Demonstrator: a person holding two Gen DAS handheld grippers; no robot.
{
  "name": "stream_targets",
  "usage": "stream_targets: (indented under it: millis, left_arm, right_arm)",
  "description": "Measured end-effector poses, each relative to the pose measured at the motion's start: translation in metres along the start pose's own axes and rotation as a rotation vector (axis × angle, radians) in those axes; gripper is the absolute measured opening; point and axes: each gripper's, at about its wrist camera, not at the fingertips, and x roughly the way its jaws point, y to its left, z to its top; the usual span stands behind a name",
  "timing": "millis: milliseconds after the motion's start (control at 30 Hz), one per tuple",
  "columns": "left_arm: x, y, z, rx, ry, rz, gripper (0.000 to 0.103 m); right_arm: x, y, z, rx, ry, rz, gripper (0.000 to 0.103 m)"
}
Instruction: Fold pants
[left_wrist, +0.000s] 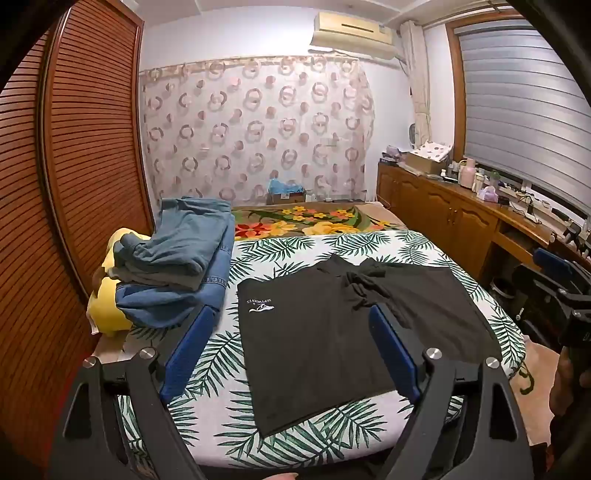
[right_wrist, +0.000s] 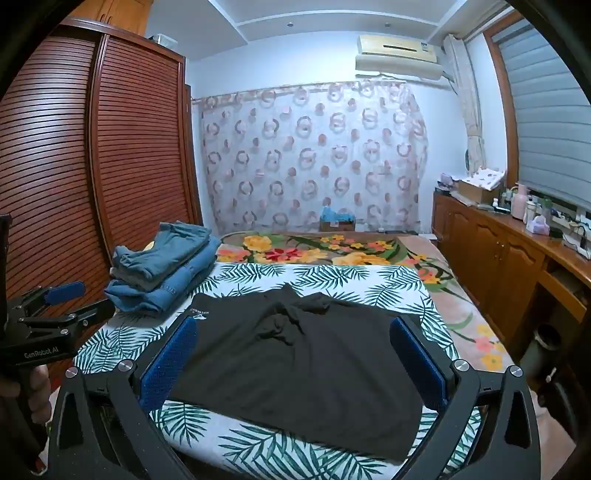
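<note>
The black soft cloth pants with a small white logo (left_wrist: 325, 332) lay spread flat in the middle of the bed with the green leaf-print sheet (left_wrist: 280, 247), w/ the bottom hem near the bed's front edge. A bunched-up lump sat near the top of the pants. No fold was made yet, so this looked like the very start: lining up for the first grab.

The left gripper w/ blue pads (left_wrist: 291, 350) hung above the pants w/ its fingers wide and nothing in them. The right gripper w/ blue pads (right_wrist: 299, 358) was wide too, and empty.

Next move prob. needs both to drop to the cloth edges, pinch, and lift one side over.

A stack of folded blue jeans (left_wrist: 181, 254) sat at the bed's left edge.

Hard to tell: the waist vs. the leg ends, and what the lump was. The bed's near corners were cut off by the gripper frames.
</note>
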Motion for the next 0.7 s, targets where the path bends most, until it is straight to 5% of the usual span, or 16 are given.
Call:
stream_targets:
  millis: [700]
  left_arm:
    - [-0.0034, 0.0003, 0.0095, 0.006, -0.007, -0.004, 0.087]
  right_arm:
    - [-0.0005, 0.0004, -0.0002, -0.001, -0.002, 0.0, 0.103]
